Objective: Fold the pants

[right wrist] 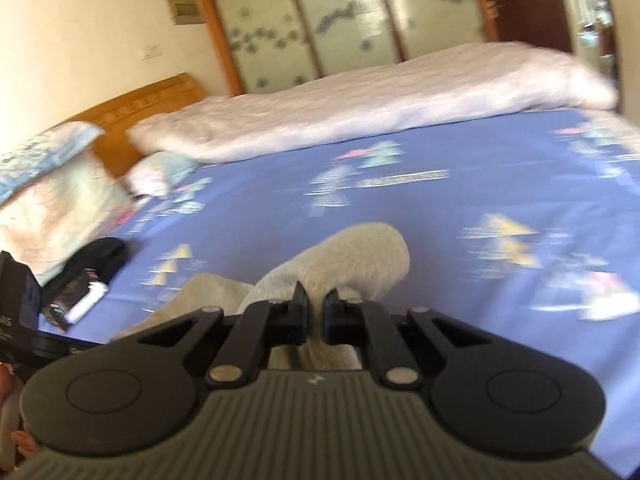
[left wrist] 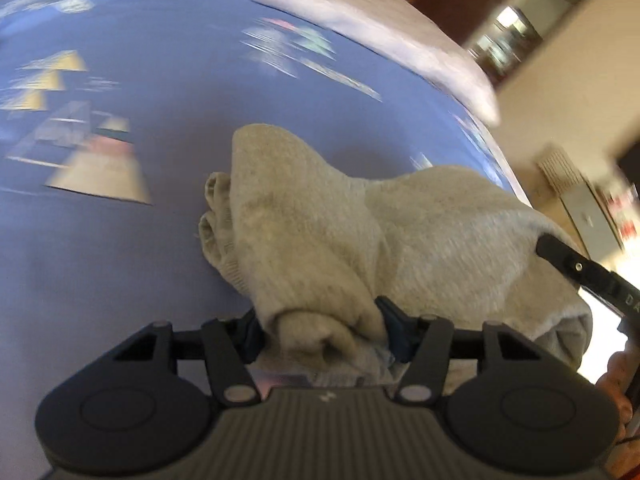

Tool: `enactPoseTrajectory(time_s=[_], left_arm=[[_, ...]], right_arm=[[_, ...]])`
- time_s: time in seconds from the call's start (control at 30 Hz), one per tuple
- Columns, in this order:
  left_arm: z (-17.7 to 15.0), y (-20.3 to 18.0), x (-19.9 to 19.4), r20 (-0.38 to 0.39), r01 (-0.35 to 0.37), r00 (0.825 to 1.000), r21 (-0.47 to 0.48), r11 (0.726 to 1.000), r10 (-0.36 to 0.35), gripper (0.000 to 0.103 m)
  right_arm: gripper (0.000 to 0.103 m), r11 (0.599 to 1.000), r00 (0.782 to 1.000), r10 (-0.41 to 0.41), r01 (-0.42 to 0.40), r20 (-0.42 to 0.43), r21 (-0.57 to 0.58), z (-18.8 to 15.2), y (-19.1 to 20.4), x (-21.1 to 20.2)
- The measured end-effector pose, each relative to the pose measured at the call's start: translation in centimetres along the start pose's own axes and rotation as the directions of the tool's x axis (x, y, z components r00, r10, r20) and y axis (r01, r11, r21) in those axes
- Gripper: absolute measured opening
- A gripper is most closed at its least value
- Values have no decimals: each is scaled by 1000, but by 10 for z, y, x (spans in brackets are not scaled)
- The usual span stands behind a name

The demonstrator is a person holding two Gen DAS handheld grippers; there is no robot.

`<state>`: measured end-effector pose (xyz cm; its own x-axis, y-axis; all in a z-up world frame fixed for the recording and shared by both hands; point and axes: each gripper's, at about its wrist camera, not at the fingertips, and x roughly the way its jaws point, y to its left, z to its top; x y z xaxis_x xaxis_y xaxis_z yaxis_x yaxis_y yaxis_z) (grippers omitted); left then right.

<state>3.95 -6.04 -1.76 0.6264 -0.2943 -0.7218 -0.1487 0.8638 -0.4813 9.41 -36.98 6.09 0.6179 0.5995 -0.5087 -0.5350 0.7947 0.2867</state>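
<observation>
Here, on a bed spread with a blue sheet [left wrist: 120,264] printed with pale triangles, lie the grey pants [left wrist: 320,232], bunched near the bed's close edge, and I have hold of them with both tools. My left gripper [left wrist: 320,332] stands about half open, its jaws pressed on a thick roll of the grey cloth that fills the gap between them. My right gripper [right wrist: 316,316] is nearly shut, pinching a thinner fold of the same pants [right wrist: 360,252]; its dark finger also shows at the right of the left view. I judge this to be the middle of a fold: cloth gathered in both grips and being carried over, with the pictures smeared by motion. The bundle's long axis runs away from me toward the white quilt [right wrist: 360,92] at the far side, and two ribbed cuffs [left wrist: 216,216] poke out on the left, pointing sideways. The next move likely calls for laying the gathered end down flat, edges lined up, before either grip lets go, so the roll does not spring loose.
</observation>
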Motion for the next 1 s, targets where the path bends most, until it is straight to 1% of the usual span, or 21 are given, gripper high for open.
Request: enactPoseTrajectory(time_s=[0.07,0.13,0.17,0.2,0.23,0.27,0.3,0.37,0.43,0.47,0.53,0.6,0.7,0.8,0.87,1.0], left_arm=[[-17,-21,21,-41,-28,999,51,998,31,59],[-36,-33,46,-111,-90,989,96,991,100,64],[-43,-39,48,-82,-117,988,137,984,129,67],[-47,-46,47,-61,-140,986,181,973,154,72],[-49,-50,46,-63,-166,981,206,964,183,73],[-48,-49,45,-70,-175,979,204,963,193,76],[-46,-46,42,-80,-175,978,190,966,193,78],[-41,-39,32,-84,-172,979,160,972,187,81],[-41,-36,18,-55,-189,978,156,969,200,86],[-41,-37,12,-36,-211,975,165,963,220,87],[-50,-41,-2,-3,-247,968,187,951,252,89],[-51,-45,-7,17,-279,960,199,940,281,89],[-58,-47,-10,30,-352,935,220,910,354,89],[-66,-45,-16,31,-375,926,209,903,377,89],[-71,-42,-17,28,-390,919,198,899,393,90],[-77,-26,-16,-17,-399,913,158,903,407,90]], right_arm=[[10,998,998,-56,56,-10,25,-18,-27,-17],[12,988,990,-111,120,-86,96,-38,-54,-15],[14,977,979,-146,165,-141,137,-52,-66,-12],[21,963,966,-177,209,-187,168,-65,-76,-9],[25,950,956,-200,243,-216,198,-77,-85,-6],[35,938,952,-205,258,-228,234,-87,-88,-4],[39,924,956,-192,253,-223,287,-95,-93,-4],[40,899,970,-150,215,-191,381,-100,-101,-10],[42,888,980,-125,180,-155,424,-100,-106,-17],[43,886,983,-121,169,-136,432,-100,-108,-21],[44,884,987,-120,155,-107,442,-96,-107,-27],[46,879,990,-115,142,-86,456,-96,-109,-35],[47,875,991,-101,132,-90,466,-96,-113,-39],[48,876,990,-88,128,-106,465,-98,-106,-45],[49,886,991,-72,117,-116,448,-100,-99,-46],[50,911,986,-91,139,-140,389,-103,-84,-41]])
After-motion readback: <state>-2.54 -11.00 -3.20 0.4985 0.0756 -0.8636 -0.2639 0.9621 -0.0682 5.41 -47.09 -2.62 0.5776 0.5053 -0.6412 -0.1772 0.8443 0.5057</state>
